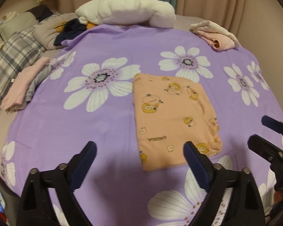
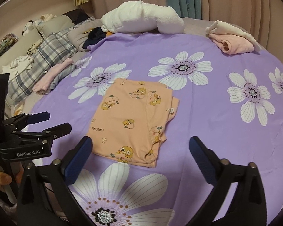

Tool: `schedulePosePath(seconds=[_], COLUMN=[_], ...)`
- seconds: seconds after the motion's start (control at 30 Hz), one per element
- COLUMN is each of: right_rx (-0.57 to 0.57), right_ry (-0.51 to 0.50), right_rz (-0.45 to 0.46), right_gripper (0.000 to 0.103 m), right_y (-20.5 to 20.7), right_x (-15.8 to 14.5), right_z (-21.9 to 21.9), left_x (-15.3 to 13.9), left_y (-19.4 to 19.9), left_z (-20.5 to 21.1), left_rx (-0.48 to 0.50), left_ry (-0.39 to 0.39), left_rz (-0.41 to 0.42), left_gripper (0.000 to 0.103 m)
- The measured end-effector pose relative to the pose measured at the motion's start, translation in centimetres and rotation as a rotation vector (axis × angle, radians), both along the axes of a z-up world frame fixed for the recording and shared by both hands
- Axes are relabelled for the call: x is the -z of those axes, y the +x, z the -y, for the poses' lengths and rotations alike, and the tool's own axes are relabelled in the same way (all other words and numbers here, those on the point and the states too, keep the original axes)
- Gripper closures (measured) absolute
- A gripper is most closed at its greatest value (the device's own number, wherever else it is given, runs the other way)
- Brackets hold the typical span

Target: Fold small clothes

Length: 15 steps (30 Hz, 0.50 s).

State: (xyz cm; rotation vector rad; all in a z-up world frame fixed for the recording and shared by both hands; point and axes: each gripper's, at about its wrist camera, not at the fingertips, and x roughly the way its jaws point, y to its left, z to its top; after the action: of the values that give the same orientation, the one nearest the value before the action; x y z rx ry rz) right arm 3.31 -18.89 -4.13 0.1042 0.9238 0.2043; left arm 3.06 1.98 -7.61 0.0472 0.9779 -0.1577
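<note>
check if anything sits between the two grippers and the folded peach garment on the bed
Nothing visible does. The folded peach garment lies alone on the purple floral sheet, with bare sheet between it and the open left gripper and open right gripper. The pink-and-grey folded pile and the pink clothes sit at the sheet's far edges.
</note>
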Motion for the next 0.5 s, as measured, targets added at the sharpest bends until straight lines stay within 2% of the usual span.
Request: schedulePosePath(seconds=[0.13, 0.5], right_rx=[0.011, 0.052], right_ry=[0.001, -0.045], right_rz=[0.007, 0.016], right_gripper=[0.000, 0.000], right_y=[0.0, 0.0], right_x=[-0.6, -1.9], right_z=[0.0, -0.1], left_x=[-0.9, -1.4], left_y=[-0.1, 0.3], left_z=[0.3, 0.0], left_rx=[-0.009, -0.031], left_ry=[0.037, 0.011], left_rz=[0.019, -0.019], left_gripper=[0.006, 0.003])
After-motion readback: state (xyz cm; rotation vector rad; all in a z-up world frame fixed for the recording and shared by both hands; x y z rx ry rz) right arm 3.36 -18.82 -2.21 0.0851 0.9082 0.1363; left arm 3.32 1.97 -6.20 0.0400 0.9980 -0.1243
